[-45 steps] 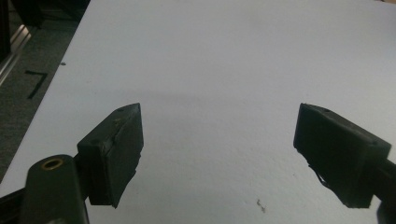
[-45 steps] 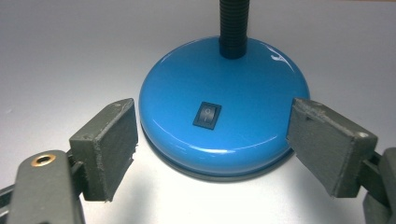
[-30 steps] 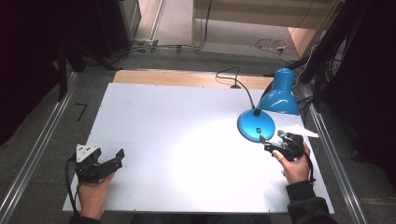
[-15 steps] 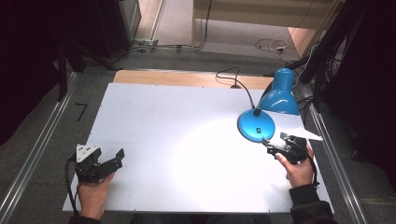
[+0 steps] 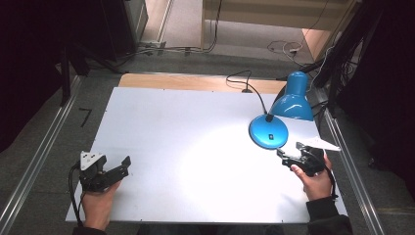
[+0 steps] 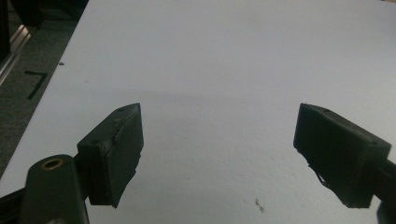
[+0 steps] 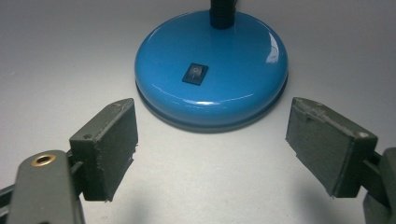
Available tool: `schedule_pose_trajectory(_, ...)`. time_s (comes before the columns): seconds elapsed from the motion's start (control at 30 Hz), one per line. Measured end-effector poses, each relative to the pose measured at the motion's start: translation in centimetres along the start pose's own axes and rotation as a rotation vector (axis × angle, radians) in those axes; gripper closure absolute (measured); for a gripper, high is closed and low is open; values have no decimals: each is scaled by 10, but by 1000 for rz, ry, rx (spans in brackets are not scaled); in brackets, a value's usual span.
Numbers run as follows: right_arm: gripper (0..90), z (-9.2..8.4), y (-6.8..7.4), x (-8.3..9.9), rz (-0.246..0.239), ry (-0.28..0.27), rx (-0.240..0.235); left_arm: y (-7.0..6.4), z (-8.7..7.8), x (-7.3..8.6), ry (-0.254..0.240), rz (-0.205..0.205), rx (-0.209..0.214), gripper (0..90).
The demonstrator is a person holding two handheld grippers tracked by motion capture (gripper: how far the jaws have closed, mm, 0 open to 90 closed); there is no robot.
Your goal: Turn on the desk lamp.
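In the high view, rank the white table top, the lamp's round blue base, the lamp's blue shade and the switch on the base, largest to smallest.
1. white table top
2. and 3. blue base and blue shade: they look alike in size, so no ranking between them
4. switch, a small dark spot

The lamp base looks glossy, smooth blue enamel; the table is matt white board.

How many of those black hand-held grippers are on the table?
2. The left hand-held gripper sits at the table's near left corner; the right hand-held gripper is near the right edge, just before the blue lamp's base.
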State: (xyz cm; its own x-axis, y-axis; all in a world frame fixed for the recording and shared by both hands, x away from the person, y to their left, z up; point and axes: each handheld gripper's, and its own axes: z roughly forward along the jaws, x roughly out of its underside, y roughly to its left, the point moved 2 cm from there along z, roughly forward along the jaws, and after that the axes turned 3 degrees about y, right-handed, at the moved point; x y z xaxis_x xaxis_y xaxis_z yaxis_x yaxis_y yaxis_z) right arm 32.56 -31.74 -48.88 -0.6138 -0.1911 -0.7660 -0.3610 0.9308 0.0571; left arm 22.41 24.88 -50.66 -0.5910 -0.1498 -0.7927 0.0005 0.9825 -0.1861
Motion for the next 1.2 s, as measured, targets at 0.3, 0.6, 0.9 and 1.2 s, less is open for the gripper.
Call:
schedule_pose_trajectory(0.3, 156, -4, -1, 4, -14, 5, 3, 0, 0, 0, -1, -1, 2, 165)
schedule_pose_trajectory(0.6, 156, -9, -2, 7, -11, 4, 5, 0, 0, 0, -2, -2, 1, 165)
schedule_pose_trajectory(0.9, 156, -14, -4, 12, -8, 6, 15, 0, 0, 0, 1, -2, 3, 165)
schedule_pose_trajectory(1.2, 156, -21, -8, 17, -1, 6, 18, 0, 1, 0, 3, -2, 4, 165)
